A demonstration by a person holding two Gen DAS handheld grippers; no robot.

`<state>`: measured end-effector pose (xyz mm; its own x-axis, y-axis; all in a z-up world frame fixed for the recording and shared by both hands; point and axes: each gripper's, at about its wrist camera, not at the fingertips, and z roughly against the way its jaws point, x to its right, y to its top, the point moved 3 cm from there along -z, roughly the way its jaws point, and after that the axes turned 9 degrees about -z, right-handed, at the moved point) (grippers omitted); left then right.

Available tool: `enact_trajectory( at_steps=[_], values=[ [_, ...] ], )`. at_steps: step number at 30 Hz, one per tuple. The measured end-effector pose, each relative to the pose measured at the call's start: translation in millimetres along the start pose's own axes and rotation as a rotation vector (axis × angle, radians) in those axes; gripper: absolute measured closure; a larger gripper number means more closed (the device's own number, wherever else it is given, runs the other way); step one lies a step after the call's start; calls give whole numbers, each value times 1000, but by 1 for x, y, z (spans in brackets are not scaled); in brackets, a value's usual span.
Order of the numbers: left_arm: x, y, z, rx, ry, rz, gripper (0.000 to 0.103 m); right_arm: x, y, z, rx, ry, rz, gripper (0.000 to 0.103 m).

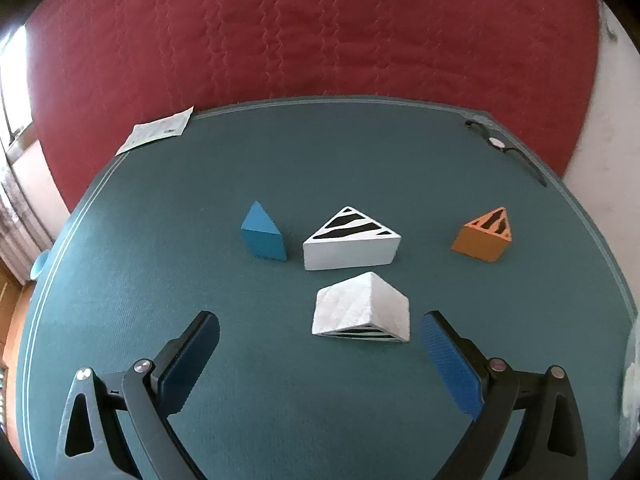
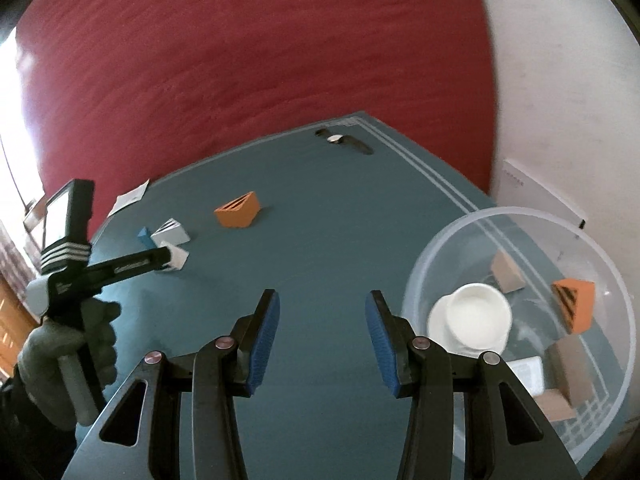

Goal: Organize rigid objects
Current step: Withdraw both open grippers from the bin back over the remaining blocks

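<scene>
Four wedge blocks lie on the teal mat (image 1: 280, 168): a blue one (image 1: 264, 234), a white one with black stripes on top (image 1: 351, 240), an orange one (image 1: 484, 236), and a white one lying on its side (image 1: 362, 309). My left gripper (image 1: 320, 320) hangs open just short of that nearest white wedge, nothing between its pads. My right gripper (image 2: 322, 304) is open and empty over bare mat, beside a clear plastic bowl (image 2: 452, 240). The bowl holds an orange striped wedge (image 2: 576, 308), tan blocks (image 2: 508, 278) and a white cup (image 2: 478, 314). The right wrist view shows the left gripper (image 2: 170, 258) at the wedges.
A wristwatch (image 1: 498, 143) lies at the mat's far right corner, and a paper slip (image 1: 158, 132) at the far left edge. A red quilted cover (image 1: 320, 32) rises behind the table. A gloved hand (image 2: 72, 344) holds the left gripper's handle.
</scene>
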<state>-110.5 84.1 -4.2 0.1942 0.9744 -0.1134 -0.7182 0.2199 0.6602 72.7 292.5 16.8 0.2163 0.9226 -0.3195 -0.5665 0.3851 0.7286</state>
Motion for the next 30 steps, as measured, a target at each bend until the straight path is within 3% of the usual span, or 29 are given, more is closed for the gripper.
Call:
enact_trajectory(
  at_steps=[12, 25, 30],
  values=[
    [-9, -5, -10, -31, 25, 7, 1, -21, -10, -11, -44, 44, 42, 57],
    [-51, -23, -5, -50, 76, 71, 1, -24, -15, -15, -70, 64, 51, 57],
    [-38, -17, 2, -30, 27, 54, 1, -27, -16, -19, -80, 70, 51, 57]
  ],
)
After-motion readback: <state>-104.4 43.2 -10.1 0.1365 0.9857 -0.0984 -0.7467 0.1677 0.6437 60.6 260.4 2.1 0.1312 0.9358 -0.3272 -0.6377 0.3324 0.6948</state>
